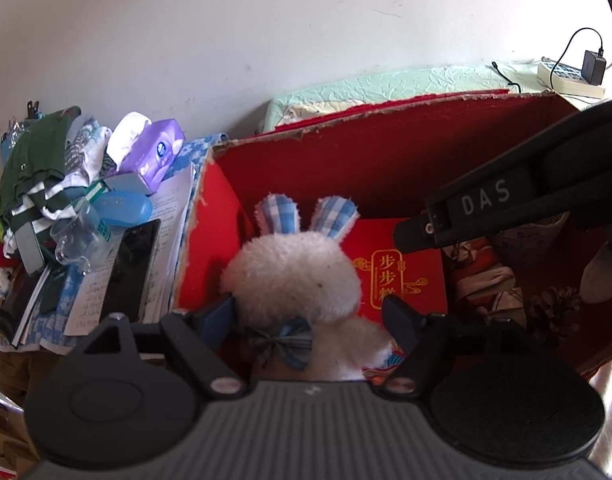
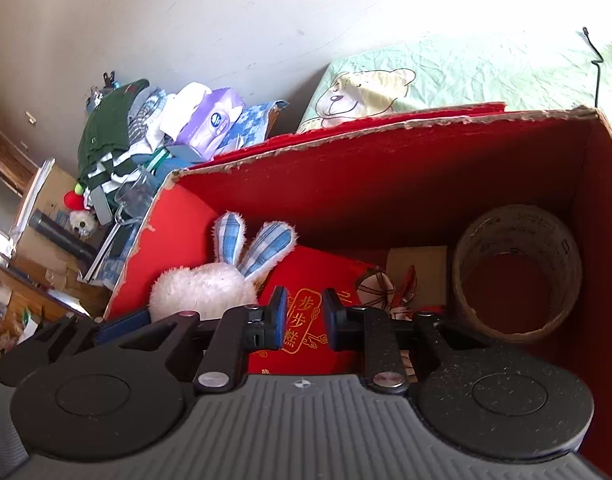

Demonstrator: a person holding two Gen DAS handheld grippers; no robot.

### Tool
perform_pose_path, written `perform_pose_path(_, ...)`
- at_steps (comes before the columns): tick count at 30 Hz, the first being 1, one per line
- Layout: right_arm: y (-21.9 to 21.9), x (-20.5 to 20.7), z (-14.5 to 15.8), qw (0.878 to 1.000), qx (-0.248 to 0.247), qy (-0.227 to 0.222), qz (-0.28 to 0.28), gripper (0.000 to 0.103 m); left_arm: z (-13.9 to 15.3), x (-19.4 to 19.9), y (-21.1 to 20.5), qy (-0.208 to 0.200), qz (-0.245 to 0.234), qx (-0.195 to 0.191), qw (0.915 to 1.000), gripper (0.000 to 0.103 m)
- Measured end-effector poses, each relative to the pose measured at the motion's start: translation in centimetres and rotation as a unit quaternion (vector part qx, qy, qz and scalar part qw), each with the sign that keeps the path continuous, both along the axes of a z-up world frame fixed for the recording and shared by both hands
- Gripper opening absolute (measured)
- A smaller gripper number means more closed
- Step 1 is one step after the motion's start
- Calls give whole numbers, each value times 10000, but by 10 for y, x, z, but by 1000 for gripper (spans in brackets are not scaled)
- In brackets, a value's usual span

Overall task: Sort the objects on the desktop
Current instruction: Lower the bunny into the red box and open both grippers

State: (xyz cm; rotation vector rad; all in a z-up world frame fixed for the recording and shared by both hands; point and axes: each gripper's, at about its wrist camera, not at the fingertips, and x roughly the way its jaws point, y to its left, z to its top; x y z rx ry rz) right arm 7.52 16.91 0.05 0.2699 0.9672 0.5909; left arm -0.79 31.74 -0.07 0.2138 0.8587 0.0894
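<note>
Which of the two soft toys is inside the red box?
The white bunny with blue checked ears, between the left gripper's open jaws. The other small plush lies outside the red box.

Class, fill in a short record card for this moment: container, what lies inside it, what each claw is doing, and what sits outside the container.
container: red cardboard box, open top, torn rim
inside: plush rabbit, red gift box with gold characters, tape roll
left claw: open, fingers either side of the rabbit, not pressing it
right claw: shut, nothing between its pads, over the red gift box
outside: purple tissue pack, folded clothes
</note>
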Motion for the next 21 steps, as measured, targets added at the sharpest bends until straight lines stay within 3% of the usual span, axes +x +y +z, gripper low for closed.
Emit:
perform_pose_path(13,-2,1,-2,9996,210,112,126,23,0,4,0,90,76,-48,9999,86)
perform_pose_path(21,-5,2,-2,9993,318,156,106,24,22,2,7,38,283,-236,9993,69)
